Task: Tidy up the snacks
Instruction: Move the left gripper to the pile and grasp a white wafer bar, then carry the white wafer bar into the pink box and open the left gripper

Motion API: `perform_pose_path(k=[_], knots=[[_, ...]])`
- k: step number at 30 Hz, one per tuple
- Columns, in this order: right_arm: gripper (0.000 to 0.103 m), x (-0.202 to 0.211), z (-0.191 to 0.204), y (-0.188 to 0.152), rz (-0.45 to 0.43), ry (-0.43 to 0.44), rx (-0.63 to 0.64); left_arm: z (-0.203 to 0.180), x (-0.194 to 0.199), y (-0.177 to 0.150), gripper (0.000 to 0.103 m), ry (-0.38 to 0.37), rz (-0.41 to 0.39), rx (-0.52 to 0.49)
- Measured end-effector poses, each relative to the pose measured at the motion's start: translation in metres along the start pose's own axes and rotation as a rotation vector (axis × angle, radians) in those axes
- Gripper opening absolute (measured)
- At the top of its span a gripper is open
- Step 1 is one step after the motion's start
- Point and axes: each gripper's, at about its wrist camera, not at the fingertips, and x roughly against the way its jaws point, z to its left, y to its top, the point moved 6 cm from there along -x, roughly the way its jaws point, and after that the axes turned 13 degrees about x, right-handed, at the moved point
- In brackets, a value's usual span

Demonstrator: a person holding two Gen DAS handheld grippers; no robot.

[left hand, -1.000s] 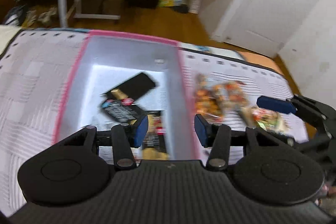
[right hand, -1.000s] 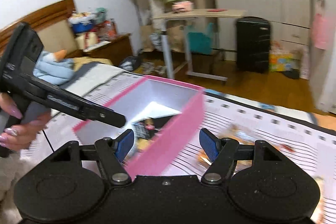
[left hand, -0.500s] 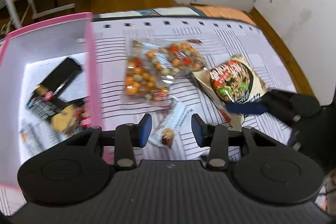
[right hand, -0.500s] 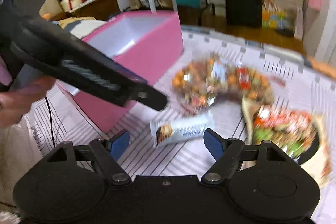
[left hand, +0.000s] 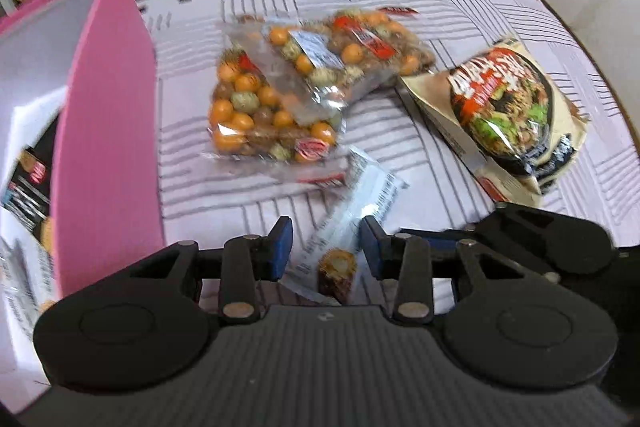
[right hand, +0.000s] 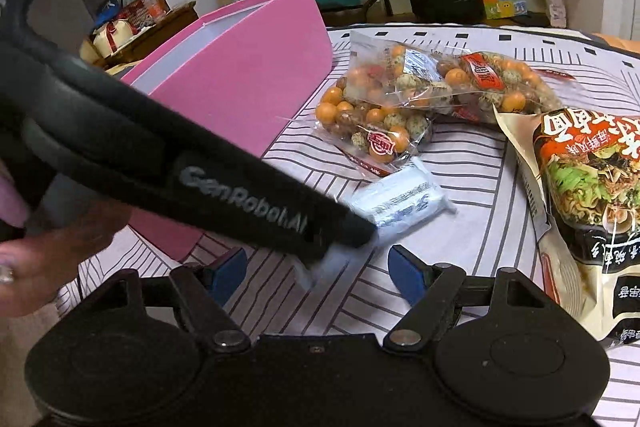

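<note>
In the left wrist view, the left gripper (left hand: 326, 247) stands narrowly open around a white snack bar (left hand: 352, 223) lying on the striped sheet (left hand: 420, 7); pads apart from it, writing blurred.

In the right wrist view, the right gripper (right hand: 316, 273) is wide open, empty; "GenRobot.AI" shows on the left gripper's finger.

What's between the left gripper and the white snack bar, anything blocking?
Nothing visible. The white snack bar lies on the bedspread with its near end already between the left gripper jaws, which are not pressing on it. The nut bags lie beyond it, out of the way.
</note>
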Motion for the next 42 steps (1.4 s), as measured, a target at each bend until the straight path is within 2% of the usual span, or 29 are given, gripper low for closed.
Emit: perform_pose_path(k=[3,4,6,8,11,19,27,35,42], knots=[[0.082,0.002,0.004,-0.002,0.001,-0.029,0.013,-0.001,-0.007,-0.007,0.037,-0.135,0.119,0.072],[0.082,0.002,0.005,-0.003,-0.001,-0.043,0.021,-0.001,-0.008,-0.009,0.037,-0.153,0.130,0.085],[0.079,0.002,0.009,-0.004,-0.003,-0.072,0.039,-0.001,-0.010,-0.012,0.036,-0.132,0.118,0.083],[0.067,0.001,0.013,-0.006,0.002,-0.125,0.068,0.000,-0.014,-0.015,0.034,-0.132,0.118,0.089],[0.057,0.004,0.017,-0.008,-0.001,-0.172,0.083,0.002,-0.015,-0.017,0.031,-0.147,0.108,0.101],[0.054,0.016,0.031,-0.009,0.003,-0.167,0.045,-0.005,-0.004,-0.028,0.030,-0.119,0.089,0.063],[0.053,0.046,0.054,-0.005,0.025,-0.141,0.046,-0.008,0.029,-0.045,0.030,-0.083,0.099,0.051],[0.053,0.082,0.083,0.006,0.002,-0.161,0.151,-0.020,0.083,-0.067,0.030,-0.099,0.004,0.028],[0.052,0.112,0.109,0.036,-0.049,-0.171,0.283,-0.014,0.129,-0.068,0.030,-0.142,-0.078,0.039]])
